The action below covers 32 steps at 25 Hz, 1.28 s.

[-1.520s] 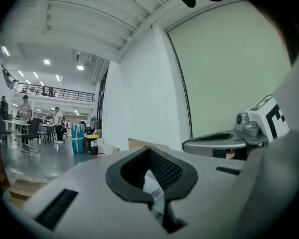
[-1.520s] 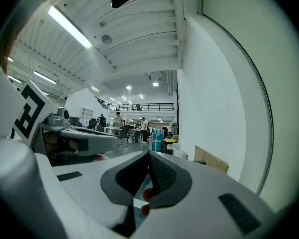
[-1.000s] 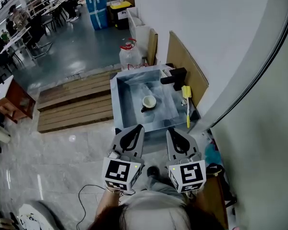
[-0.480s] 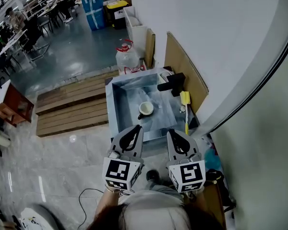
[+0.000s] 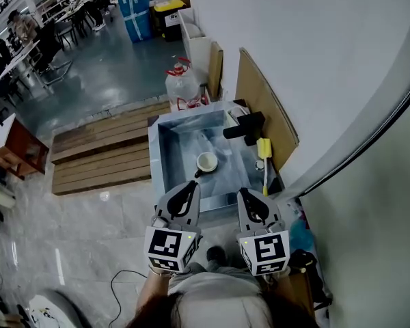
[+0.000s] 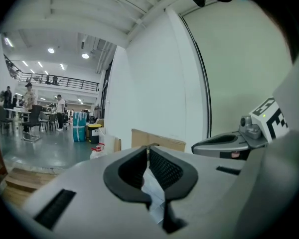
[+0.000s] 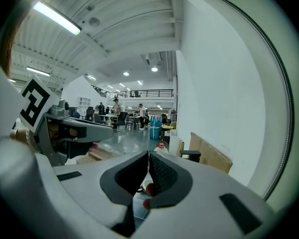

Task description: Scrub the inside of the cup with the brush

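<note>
short of the sink (image 5: pixel 154 157), left gripper (image 5: pixel 190 184) and right gripper (image 5: pixel 244 193) are both clenched empty; cup (image 5: pixel 206 161) inside, brush (image 5: pixel 264 161) on rim.

Looks along the right gripper (image 7: pixel 148 154), jaws shut tip to tip with nothing clamped. Catches a small pale cup (image 7: pixel 143 182) through the gap just under the tips, at 6 o'clock. Takes in the left gripper (image 7: pixel 107 128) at 9 o'clock, a black tap (image 7: pixel 190 155) and leaning cardboard (image 7: pixel 212 156) at 3 o'clock against the white wall (image 7: pixel 214 73), and a red-capped jug (image 7: pixel 161 146) and blue bins (image 7: pixel 154 119) at 12 o'clock.
</note>
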Each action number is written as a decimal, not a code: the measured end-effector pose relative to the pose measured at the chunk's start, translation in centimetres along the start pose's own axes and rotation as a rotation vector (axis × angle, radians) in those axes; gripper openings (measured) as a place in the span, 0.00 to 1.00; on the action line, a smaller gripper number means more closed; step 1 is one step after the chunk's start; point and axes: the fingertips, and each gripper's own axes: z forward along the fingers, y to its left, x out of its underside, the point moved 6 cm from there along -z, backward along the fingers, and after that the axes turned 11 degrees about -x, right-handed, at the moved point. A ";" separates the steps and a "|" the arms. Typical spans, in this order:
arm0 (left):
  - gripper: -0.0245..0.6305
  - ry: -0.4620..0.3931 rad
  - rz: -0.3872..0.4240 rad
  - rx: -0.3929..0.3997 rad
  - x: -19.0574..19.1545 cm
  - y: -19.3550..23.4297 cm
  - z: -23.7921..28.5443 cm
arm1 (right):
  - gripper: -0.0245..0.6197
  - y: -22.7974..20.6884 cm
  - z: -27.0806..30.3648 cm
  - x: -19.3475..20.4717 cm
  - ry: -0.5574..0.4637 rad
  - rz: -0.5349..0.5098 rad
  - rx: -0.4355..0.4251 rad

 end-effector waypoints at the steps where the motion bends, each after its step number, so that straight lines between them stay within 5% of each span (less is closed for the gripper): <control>1: 0.05 0.006 -0.002 -0.004 0.2 0.1 0.2 | 0.08 -0.2 0.2 0.1 0.005 0.000 0.001; 16: 0.05 0.048 -0.008 -0.032 1.5 2.3 1.5 | 0.08 -1.3 2.1 1.3 0.063 -0.003 0.009; 32: 0.05 0.115 -0.009 0.031 4.1 5.4 5.6 | 0.08 -3.3 5.6 2.2 0.146 -0.008 0.056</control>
